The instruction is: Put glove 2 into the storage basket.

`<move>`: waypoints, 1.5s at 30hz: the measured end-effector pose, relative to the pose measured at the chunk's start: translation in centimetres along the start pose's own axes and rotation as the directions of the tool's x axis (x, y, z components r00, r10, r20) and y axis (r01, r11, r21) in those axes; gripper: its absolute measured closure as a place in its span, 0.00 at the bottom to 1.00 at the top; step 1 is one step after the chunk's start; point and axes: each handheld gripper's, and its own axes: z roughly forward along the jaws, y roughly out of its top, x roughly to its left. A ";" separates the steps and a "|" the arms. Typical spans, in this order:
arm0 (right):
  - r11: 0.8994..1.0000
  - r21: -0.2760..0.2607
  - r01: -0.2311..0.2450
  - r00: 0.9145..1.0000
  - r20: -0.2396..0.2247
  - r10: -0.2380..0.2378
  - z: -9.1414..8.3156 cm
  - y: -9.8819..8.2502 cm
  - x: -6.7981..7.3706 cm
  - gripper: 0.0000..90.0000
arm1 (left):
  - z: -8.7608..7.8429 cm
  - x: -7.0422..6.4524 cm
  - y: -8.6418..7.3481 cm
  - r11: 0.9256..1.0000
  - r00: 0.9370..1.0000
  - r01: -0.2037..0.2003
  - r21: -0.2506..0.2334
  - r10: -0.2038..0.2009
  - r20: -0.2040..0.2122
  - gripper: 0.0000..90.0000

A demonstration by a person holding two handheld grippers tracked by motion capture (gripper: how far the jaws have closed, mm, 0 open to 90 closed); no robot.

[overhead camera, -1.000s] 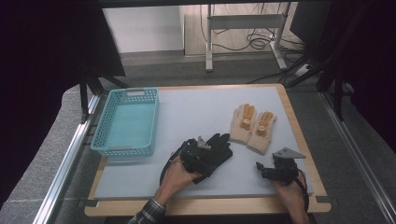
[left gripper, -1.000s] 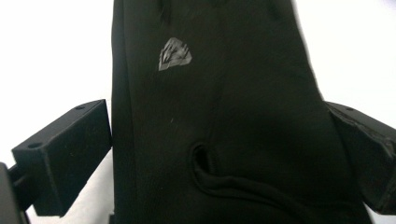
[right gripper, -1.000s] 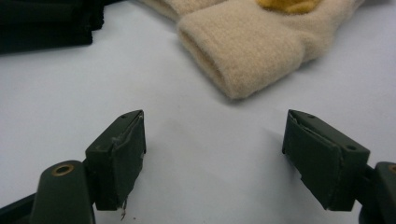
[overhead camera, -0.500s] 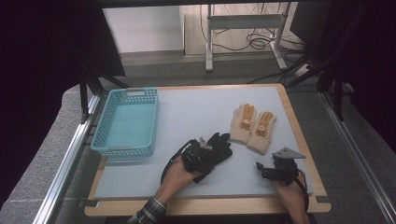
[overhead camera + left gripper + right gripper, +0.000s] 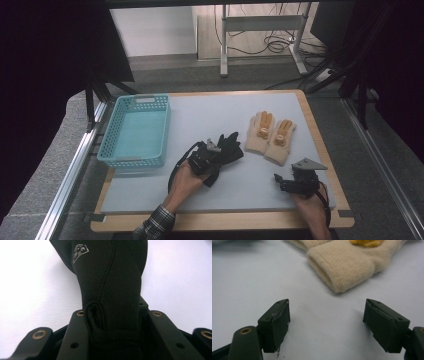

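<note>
A pale grey table (image 5: 200,115) with a wooden rim is carrying everything here. At its left edge a turquoise mesh basket (image 5: 136,131) is sitting with nothing visible inside it. Right of centre a pair of cream gloves (image 5: 270,136) with orange-yellow patches is lying flat, side by side and touching, cuffs toward the person. Near the middle a black glove (image 5: 112,277) is lying on the table, its fingers pointing away; it is made of smooth dark fabric with a small white logo near the top and a ribbed cuff. The left gripper (image 5: 209,156) is clamping that cuff between its jaws. The right gripper (image 5: 327,325) is resting low at the table's near right, jaws spread wide and holding nothing, just short of the nearest cream cuff, though whether it is touching the surface is hard to tell.
</note>
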 end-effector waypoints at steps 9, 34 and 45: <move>1.000 0.000 0.000 1.000 0.000 0.000 0.0 0.0 0.0 0.23 | -2.0 2.9 1.3 0.998 0.996 0.061 -0.003 -0.061 -0.062 0.75; 1.000 -0.001 -0.002 1.000 0.000 0.002 0.0 0.0 0.0 0.23 | -11.0 14.3 -0.2 0.950 0.900 0.297 -0.097 -0.312 -0.304 0.74; 1.000 -0.002 -0.003 1.000 -0.001 0.003 0.0 0.0 0.0 0.23 | -13.0 20.7 -4.7 0.876 0.800 0.477 -0.072 -0.467 -0.377 0.73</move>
